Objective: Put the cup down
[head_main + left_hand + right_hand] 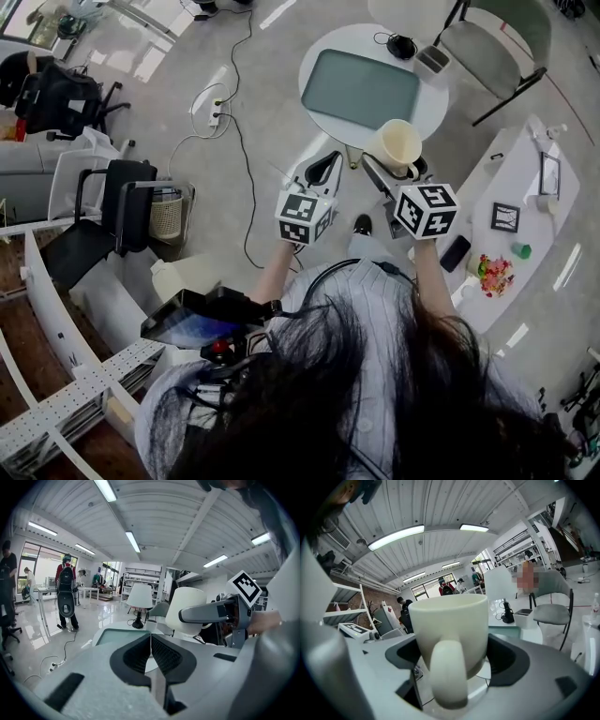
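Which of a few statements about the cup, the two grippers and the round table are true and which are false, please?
1. The right gripper holds the cup between its jaws. True.
2. The left gripper has its jaws wide apart. False: its jaws are together, with nothing between them.
3. The cup lies on its side. False: it is upright, with its handle turned towards the right gripper's camera.
4. A teal mat lies on the round table. True.
5. A chair stands beside the round table. True.
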Demonstrator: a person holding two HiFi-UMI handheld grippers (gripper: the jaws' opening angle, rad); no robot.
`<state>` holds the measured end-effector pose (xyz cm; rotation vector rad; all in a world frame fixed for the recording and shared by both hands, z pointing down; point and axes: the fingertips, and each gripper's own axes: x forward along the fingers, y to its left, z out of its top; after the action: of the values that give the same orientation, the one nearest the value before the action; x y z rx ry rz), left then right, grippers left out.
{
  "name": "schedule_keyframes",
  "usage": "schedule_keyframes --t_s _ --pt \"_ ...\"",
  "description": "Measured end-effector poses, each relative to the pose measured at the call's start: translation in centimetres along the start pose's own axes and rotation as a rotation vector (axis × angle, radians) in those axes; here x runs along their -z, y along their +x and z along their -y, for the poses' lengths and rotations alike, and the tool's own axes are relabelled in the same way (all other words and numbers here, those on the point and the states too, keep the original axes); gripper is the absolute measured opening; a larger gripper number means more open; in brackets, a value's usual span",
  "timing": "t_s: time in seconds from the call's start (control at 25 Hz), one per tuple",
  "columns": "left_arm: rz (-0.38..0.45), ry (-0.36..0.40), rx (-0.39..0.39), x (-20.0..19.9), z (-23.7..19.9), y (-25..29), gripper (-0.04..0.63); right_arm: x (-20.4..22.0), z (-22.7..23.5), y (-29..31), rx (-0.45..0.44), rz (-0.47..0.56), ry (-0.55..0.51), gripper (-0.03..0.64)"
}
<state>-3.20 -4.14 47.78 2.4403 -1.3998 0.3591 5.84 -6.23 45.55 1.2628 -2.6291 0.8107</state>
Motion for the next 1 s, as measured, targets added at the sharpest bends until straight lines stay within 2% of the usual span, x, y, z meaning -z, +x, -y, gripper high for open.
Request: schedule_keyframes --t_s 0.44,1.0 --pt "0.013 0.012 -0.045 -1.8 -1.3 2.6 0.017 -1.4 2.1 2.6 -0.042 -0.012 -0.013 0.413" --pt "-0.004 0.012 -0.036 -2.2 -4.0 5.3 0.017 -1.9 3.7 5.4 -0.008 -0.033 -0.032 0.413"
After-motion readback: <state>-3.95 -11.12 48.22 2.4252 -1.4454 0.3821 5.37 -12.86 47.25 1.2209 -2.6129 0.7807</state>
